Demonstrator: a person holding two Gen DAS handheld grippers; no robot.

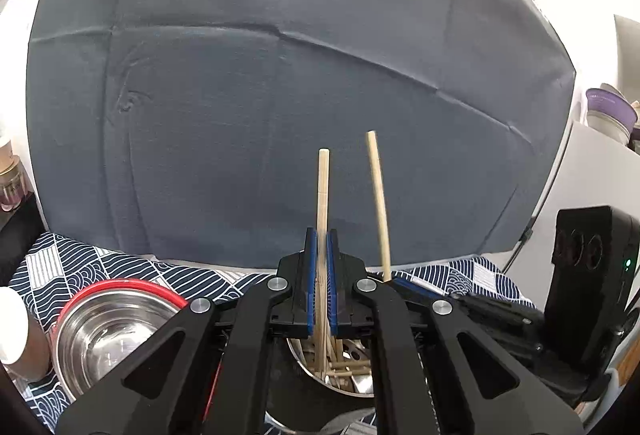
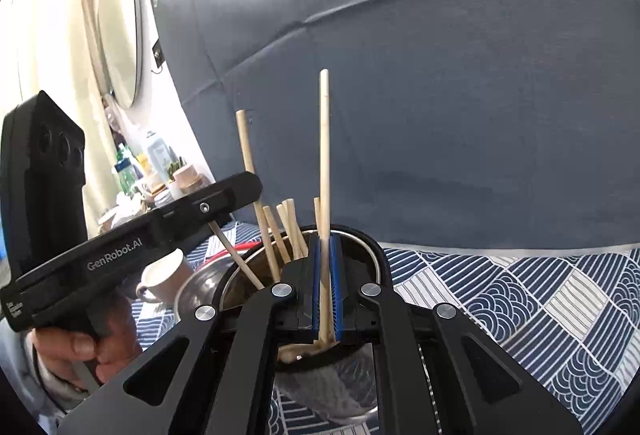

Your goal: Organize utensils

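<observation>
Left gripper [image 1: 322, 235]: clamped on one chopstick [image 1: 322, 195], blue pads tight on both sides of the shaft.
Right gripper [image 2: 328, 241]: clamped on a second chopstick [image 2: 325, 155], pads likewise closed on the shaft.
Long axis: both held sticks near upright, butt ends up, tips down into the holder [image 2: 370, 247] directly under the jaws.
Key relation: holder straight below each gripper, so the coming move looks like a short drop along the stick's own axis, then release; both hands about equally near, side by side over the same rim.
Holder contents: several more chopsticks [image 2: 280, 231] leaning at mixed angles, crossed at the bottom in the left view.
Risk, judged: leaning sticks crowd the left half of the opening and may foul a tip on entry.
Neighbours: red-rimmed steel bowl [image 1: 116, 319] just left of the holder; cup [image 2: 166, 277] beyond it; patterned cloth [image 2: 520, 299] over the surface.
Hand [image 2: 84, 351]: wrapped round the left gripper's handle, seen from the right view.
Hidden: lower tips of both held sticks behind the gripper bodies; cannot tell whether either touches the holder's floor.
Cut off: holder's base and near wall; surface edges out of frame.
Hard to make out: right stick blurred between its pads.
</observation>
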